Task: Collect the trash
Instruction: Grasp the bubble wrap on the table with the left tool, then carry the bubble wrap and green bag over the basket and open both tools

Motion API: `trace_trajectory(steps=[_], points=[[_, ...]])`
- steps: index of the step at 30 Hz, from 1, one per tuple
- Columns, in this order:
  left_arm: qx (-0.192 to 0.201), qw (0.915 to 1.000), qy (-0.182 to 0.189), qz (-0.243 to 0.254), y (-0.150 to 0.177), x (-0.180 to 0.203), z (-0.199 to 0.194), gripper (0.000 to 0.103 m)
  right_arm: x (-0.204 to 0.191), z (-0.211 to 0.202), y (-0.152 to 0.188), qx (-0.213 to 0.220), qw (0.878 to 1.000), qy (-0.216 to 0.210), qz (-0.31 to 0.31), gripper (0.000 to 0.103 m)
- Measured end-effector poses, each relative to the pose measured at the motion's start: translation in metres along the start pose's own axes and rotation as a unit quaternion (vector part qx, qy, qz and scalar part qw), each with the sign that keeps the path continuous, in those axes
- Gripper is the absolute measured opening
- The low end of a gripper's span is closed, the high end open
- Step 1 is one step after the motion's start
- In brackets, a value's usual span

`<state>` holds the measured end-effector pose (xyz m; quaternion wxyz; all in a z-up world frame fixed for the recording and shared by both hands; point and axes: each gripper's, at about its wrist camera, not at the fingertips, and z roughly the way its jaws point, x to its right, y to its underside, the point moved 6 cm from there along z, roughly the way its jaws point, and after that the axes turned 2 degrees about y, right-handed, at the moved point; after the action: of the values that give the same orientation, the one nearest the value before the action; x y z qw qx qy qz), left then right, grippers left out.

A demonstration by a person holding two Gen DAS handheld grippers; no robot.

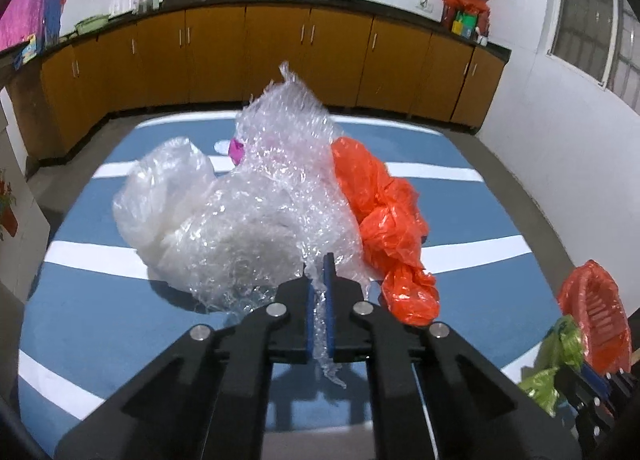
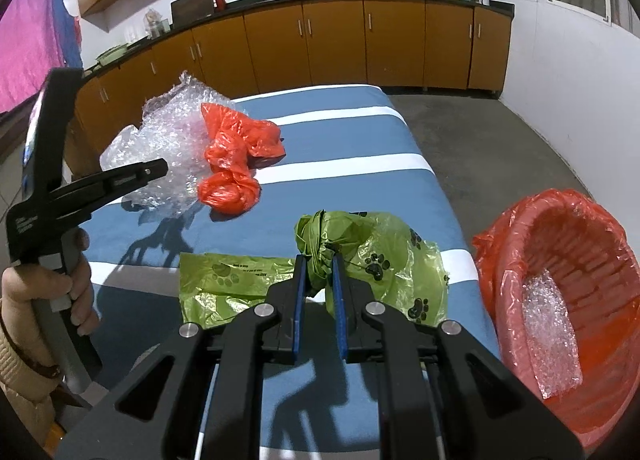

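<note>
A crumpled sheet of clear bubble wrap (image 1: 276, 188) lies on the blue-and-white striped table (image 1: 100, 312), and my left gripper (image 1: 319, 264) is shut on its near edge. A clear plastic bag (image 1: 160, 188) rests on its left, an orange plastic bag (image 1: 384, 216) on its right. In the right wrist view the bubble wrap (image 2: 168, 140) and the orange plastic bag (image 2: 236, 156) sit far left. My right gripper (image 2: 318, 260) is shut on the knotted top of a green paw-print bag (image 2: 380, 256). An orange-lined basket (image 2: 568, 284) stands at the table's right edge with a strip of bubble wrap inside.
A small pink scrap (image 1: 236, 150) shows behind the bubble wrap. Wooden cabinets (image 1: 280, 56) under a dark counter with woks run along the back wall. Grey floor (image 2: 480, 140) lies right of the table. A person's hand (image 2: 76, 280) holds the left gripper's handle.
</note>
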<state>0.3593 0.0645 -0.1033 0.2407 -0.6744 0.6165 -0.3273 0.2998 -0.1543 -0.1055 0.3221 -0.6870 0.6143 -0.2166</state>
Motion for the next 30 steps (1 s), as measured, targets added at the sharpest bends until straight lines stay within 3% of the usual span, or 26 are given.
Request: trace_trajectory(steps=[17, 30], points=[[0.079, 0.9965, 0.025, 0.015, -0.001, -0.006, -0.1, 0.005, -0.003, -0.025, -0.012, 0.031, 0.999, -0.015, -0.005, 0.013], [0.109, 0.9901, 0.079, 0.04, -0.007, 0.033, -0.146, 0.005, 0.028, -0.056, -0.02, 0.072, 0.997, 0.011, 0.019, 0.013]])
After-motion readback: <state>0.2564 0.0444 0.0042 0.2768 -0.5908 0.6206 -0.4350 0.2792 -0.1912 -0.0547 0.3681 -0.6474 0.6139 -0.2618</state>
